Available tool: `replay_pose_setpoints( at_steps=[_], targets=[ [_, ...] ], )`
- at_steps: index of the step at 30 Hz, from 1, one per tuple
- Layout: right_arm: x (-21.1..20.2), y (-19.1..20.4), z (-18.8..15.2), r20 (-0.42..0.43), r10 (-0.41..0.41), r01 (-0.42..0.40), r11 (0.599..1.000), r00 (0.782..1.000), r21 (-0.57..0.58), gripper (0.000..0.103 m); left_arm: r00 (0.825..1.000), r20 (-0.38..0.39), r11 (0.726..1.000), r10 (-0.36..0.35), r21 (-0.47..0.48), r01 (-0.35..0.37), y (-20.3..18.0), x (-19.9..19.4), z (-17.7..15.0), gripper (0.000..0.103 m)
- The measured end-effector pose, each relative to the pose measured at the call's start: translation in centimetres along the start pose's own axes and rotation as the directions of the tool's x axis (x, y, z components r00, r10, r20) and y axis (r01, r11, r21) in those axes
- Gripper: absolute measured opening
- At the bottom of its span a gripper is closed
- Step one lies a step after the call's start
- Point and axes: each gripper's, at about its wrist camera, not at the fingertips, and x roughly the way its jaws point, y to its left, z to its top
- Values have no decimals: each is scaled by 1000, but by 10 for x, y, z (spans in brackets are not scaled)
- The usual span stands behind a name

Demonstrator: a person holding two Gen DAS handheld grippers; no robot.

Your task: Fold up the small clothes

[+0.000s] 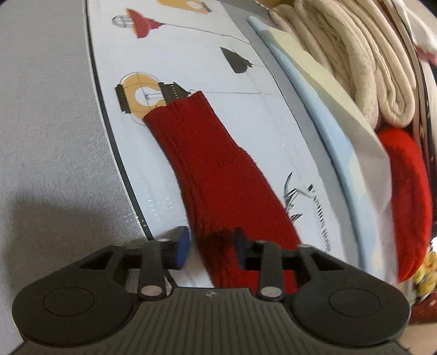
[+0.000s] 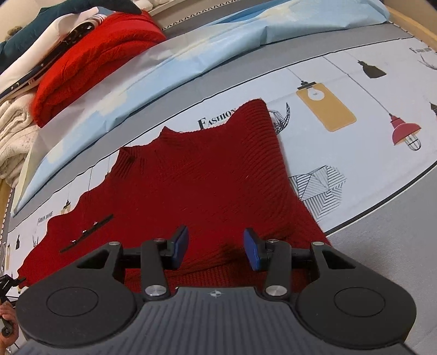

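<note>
**Lying flat: dark red sweater on the printed sheet**

Your dark red knit sweater is lying spread on the lamp-printed sheet. Your left gripper is straddling its sleeve, fingers spread, perhaps touching. Your right gripper is hovering spread over the hem. Folded clothes are sitting beyond.

A grey fabric surface carries a white printed cloth with a dark border line, drawn with hanging lamps, a yellow bulb panel and the word "Fashion". Along its far edge lies a pale blue sheet, and beyond that a heap of folded textiles: cream quilted blankets, a bright red knit and a dark teal piece. The light is soft and even, with a dim shadow on the grey fabric.
</note>
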Motion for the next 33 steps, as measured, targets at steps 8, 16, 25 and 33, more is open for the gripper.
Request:
replay_pose_setpoints(
  at_steps=[8, 16, 25, 33],
  targets=[
    [-1, 5, 0, 2, 1, -1, 1000, 1000, -21, 46, 967, 237, 956, 96, 248, -155, -87, -61, -30, 5],
    [-8, 1, 0, 10, 7, -6, 1000, 1000, -12, 46, 910, 62, 614, -409, 756, 225, -238, -149, -209, 4],
    [2, 2, -1, -18, 39, -38, 999, 999, 38, 46, 881, -325, 443, -343, 771, 457, -275, -123, -287, 9],
    [17, -18, -1, -12, 58, -55, 976, 998, 209, 41, 982, -182, 761, -53, 630, 158, -248, -64, -208, 9]
  ],
)
